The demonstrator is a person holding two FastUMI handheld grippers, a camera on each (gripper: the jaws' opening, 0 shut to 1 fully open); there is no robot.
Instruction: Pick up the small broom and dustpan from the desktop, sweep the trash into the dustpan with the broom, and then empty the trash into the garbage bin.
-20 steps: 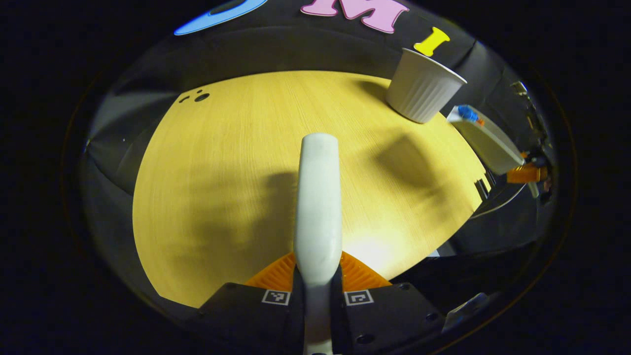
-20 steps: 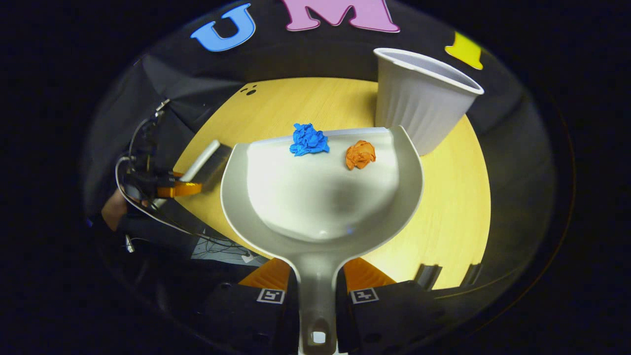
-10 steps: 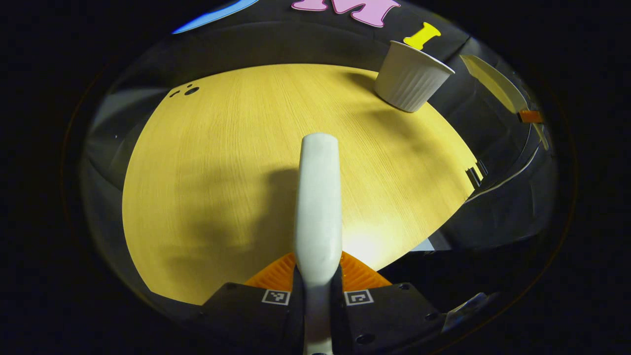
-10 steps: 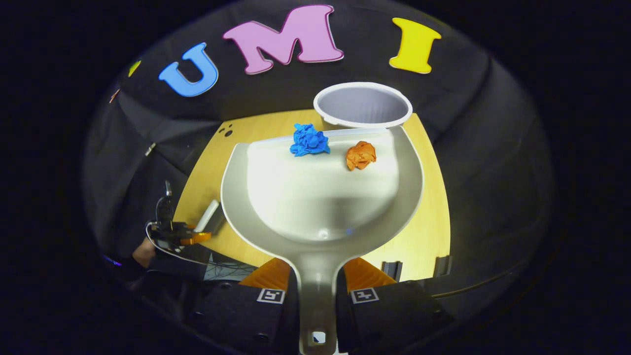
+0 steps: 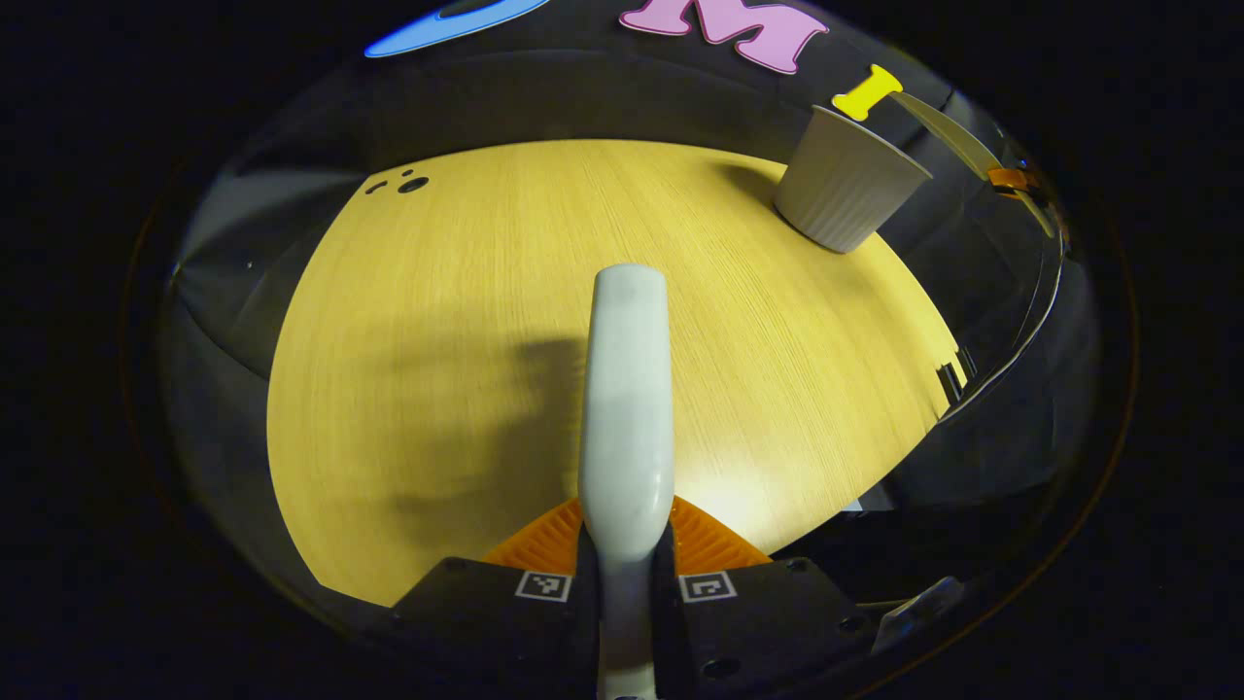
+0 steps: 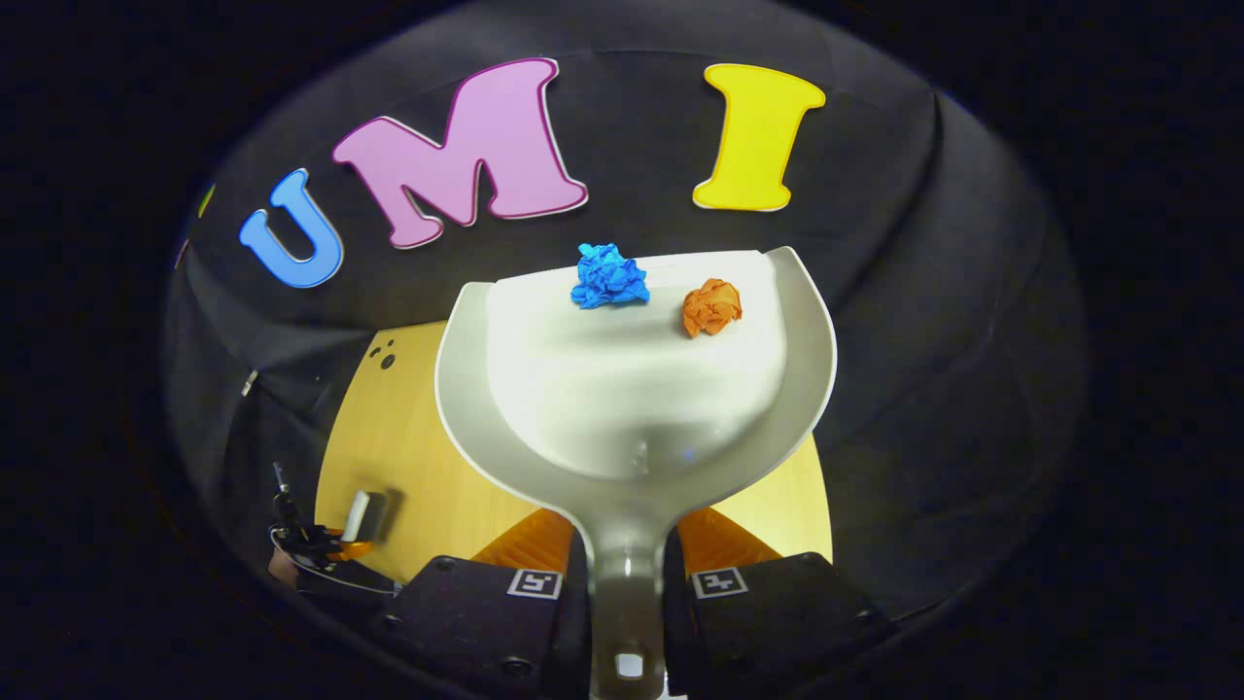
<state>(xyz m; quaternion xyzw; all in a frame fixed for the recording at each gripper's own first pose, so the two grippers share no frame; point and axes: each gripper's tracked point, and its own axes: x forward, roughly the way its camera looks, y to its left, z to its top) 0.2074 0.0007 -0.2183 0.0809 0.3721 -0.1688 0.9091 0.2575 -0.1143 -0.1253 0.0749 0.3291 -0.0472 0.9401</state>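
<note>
With both paper balls [image 6: 610, 276] swept into the dustpan [image 6: 632, 389] clamped by the right tool [image 6: 627, 574], and the left tool [image 5: 627, 569] gripping the broom [image 5: 629, 389], only emptying into the bin [image 5: 847, 194] remained.

Dim booth, I get one hard light from above. Left gripper view: hot glare patch on the surface [image 5: 739, 486] near my fingers, broom [image 5: 627, 389] handle throws a soft dark shadow to its left. Right gripper view: dustpan [image 6: 632, 389] bowl is brightly lit, near washed out. Strong fisheye bending at the edges, rims fall off dark. Focus is fine centrally.
</note>
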